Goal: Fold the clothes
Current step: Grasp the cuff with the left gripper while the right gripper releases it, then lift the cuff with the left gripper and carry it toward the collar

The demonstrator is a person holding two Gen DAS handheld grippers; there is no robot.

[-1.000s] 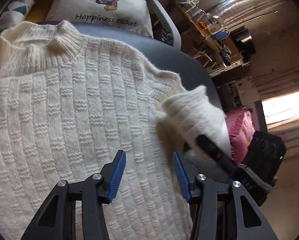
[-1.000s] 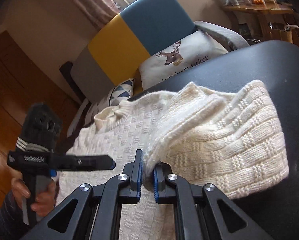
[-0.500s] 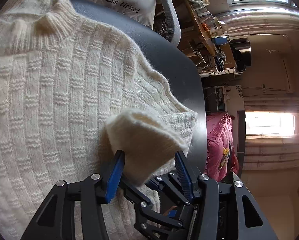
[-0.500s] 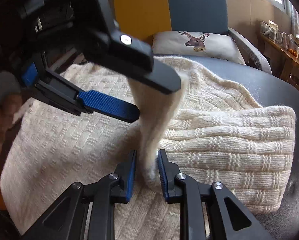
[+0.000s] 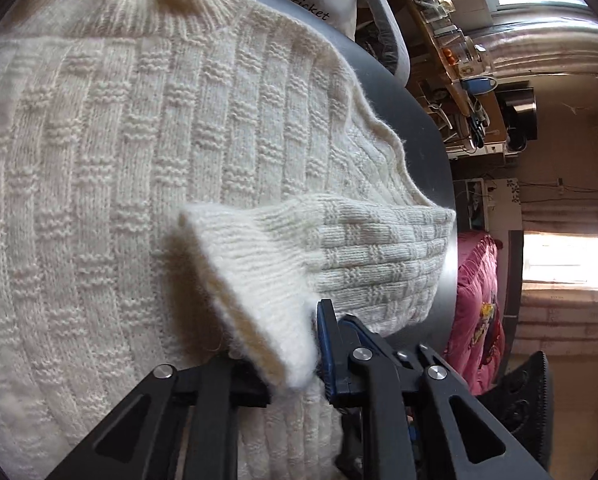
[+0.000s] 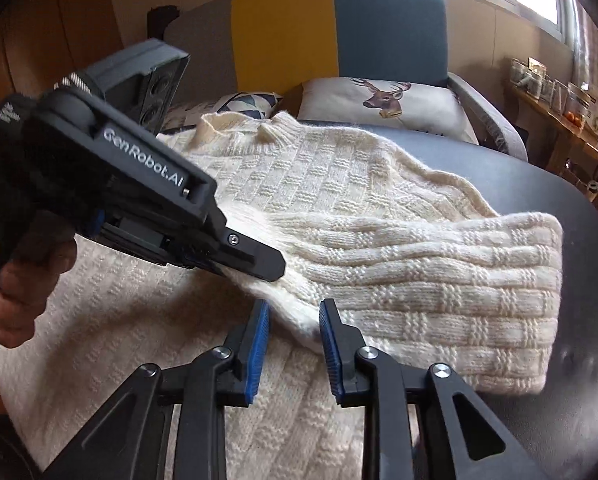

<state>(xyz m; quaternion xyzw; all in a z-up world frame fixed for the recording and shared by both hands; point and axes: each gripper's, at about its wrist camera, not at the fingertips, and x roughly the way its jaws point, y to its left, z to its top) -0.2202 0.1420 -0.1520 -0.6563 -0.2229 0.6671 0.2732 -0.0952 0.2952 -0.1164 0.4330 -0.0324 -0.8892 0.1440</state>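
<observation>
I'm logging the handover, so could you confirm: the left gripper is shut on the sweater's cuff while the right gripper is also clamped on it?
Not quite. The left gripper is shut on the cuff of the cream sweater, but the right gripper is open: in the right wrist view its blue pads stand apart on either side of the cuff's edge without pinching it.

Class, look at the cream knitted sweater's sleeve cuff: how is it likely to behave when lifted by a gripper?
The sleeve cuff probably flops: it bends where the left gripper pinches it. The chunky knit sweater likely grips rather than slips, and should drag along the dark table.
</observation>
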